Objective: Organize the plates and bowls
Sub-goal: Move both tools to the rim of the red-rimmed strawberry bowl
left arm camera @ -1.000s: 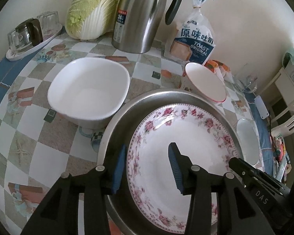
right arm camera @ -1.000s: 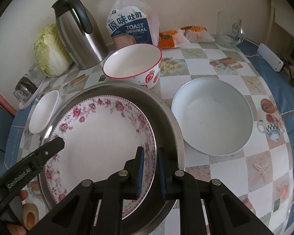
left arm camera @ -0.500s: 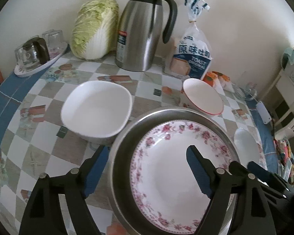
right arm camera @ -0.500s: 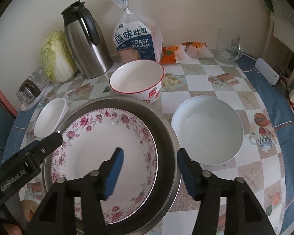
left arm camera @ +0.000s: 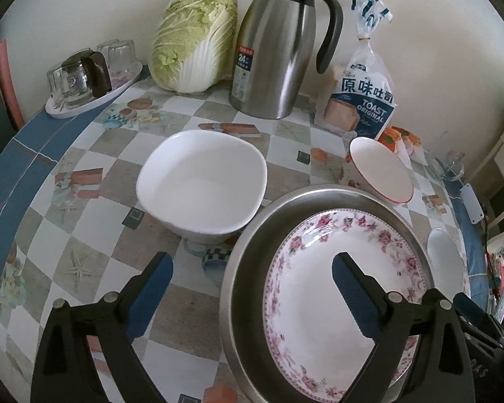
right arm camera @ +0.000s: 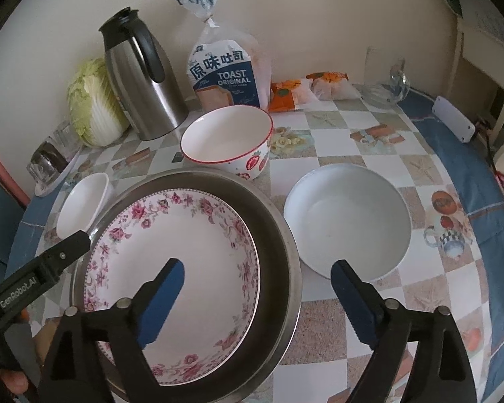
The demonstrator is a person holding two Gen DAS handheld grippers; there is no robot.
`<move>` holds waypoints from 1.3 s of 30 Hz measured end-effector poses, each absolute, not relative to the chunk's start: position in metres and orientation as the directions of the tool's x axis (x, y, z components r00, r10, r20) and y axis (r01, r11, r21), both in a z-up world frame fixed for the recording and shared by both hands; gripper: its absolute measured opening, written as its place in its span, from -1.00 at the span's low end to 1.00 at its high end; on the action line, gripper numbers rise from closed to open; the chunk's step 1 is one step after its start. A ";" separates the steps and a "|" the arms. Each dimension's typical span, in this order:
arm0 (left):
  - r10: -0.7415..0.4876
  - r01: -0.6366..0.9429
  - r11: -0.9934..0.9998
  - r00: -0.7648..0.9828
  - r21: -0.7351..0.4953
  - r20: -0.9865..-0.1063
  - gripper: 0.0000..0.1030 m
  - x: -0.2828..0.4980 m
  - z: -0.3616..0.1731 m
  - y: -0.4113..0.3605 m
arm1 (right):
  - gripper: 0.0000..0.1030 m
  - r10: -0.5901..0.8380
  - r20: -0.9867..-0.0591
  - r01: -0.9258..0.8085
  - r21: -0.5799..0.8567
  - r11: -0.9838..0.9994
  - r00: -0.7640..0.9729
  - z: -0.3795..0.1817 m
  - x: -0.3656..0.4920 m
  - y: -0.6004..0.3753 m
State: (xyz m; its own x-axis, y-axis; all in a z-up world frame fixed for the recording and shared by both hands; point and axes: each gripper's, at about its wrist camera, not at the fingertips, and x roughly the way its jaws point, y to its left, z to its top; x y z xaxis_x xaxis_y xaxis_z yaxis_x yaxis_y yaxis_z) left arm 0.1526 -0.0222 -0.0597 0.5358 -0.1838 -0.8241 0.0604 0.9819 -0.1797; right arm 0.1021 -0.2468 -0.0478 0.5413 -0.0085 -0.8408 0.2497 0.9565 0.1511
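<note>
Both claws spread wide, holding nothing: left claw [left arm camera: 252, 278], right claw [right arm camera: 257, 280]. Floral plate [right arm camera: 171, 252] nested in steel basin [right arm camera: 279, 235], lower centre. Risk: glossy square white bowl [left arm camera: 201, 181] slipping from a shallow rim pinch, chipping.

The near rim of the floral plate [left arm camera: 322, 305] is cut off by the frame's lower edge in the left wrist view, as is the steel basin [left arm camera: 248, 265] beneath it. The round white bowl [left arm camera: 445, 262] is largely hidden behind the basin's rim. The glasses [right arm camera: 50, 158] on the tray are blurred, perhaps upturned.
</note>
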 end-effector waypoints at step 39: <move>-0.339 0.383 0.910 0.462 -0.160 -0.820 0.87 0.263 -0.021 -0.103 | 1.00 0.034 -0.851 0.343 0.248 0.906 0.524 -0.035 0.204 -0.318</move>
State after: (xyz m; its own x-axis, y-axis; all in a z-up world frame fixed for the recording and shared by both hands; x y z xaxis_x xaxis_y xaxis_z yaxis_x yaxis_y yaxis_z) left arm 0.2634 -0.1029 -0.0207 0.4620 -0.3388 -0.8196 0.3829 0.9098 -0.1602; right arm 0.2036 -0.3178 -0.0345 0.5241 0.0340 -0.8510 0.3434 0.9059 0.2477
